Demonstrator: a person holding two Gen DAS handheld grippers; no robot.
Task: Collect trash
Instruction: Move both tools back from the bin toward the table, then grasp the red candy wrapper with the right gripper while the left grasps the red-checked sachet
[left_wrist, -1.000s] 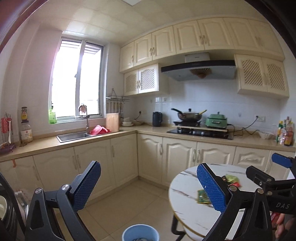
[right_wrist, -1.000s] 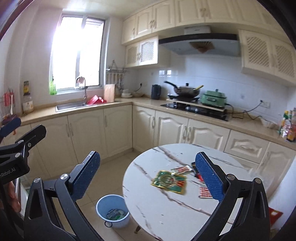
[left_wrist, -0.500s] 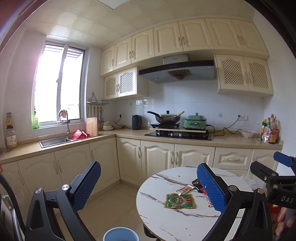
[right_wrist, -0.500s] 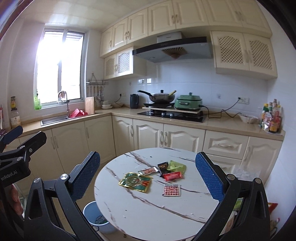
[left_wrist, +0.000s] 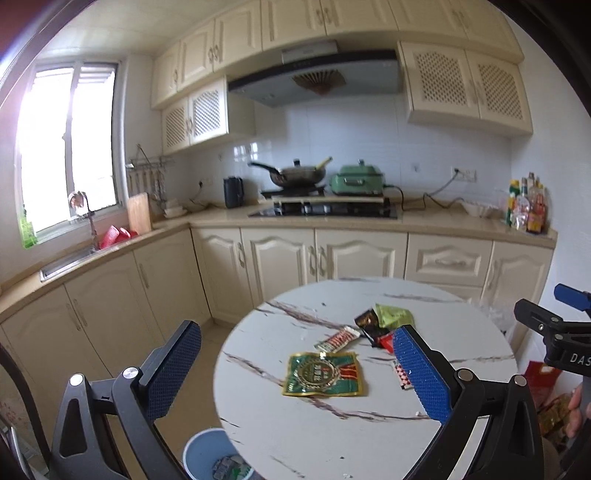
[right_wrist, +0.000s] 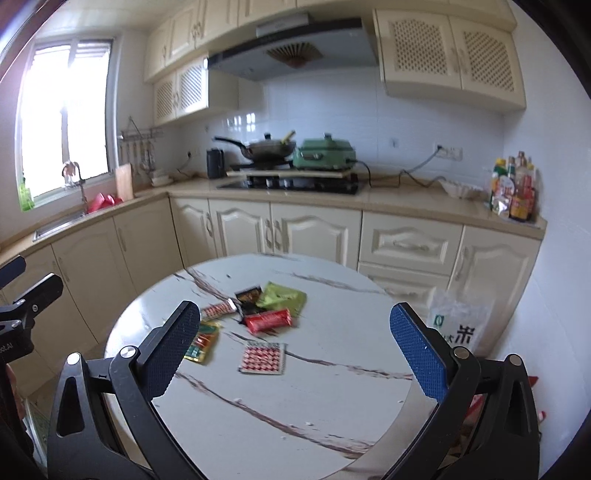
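Left hand-held gripper (left_wrist: 295, 369) jaws wide apart, empty, hovering over the near-left part of the round marble surface (left_wrist: 461, 332). Right hand-held gripper (right_wrist: 295, 345) likewise spread, nothing held, centred over the same surface.

Trash sits mid-frame in both views. The green-gold foil wrapper (left_wrist: 323, 373) lies flat just ahead of the left jaws, long axis roughly left-right. The red-white checked sachet (right_wrist: 263, 358) is flat, squarish, between the right jaws. The red wrapper (right_wrist: 269, 319) is slightly puffed, long axis left-right, tilted up to the right. The narrow striped packet (left_wrist: 338, 339) runs diagonally toward upper right. The lime-green bag (right_wrist: 282, 297) and dark packet (right_wrist: 248, 295) sit farther back, touching.

Judgement: all light, thin, crinkly and slick — flat ones are hard to pinch from above; take an edge or lifted corner, closing across the short axis. The red wrapper looks the easiest grab.

The blue bin (left_wrist: 207, 458) stands on the floor, lower left, partly under the surface edge — it already holds some wrappers.
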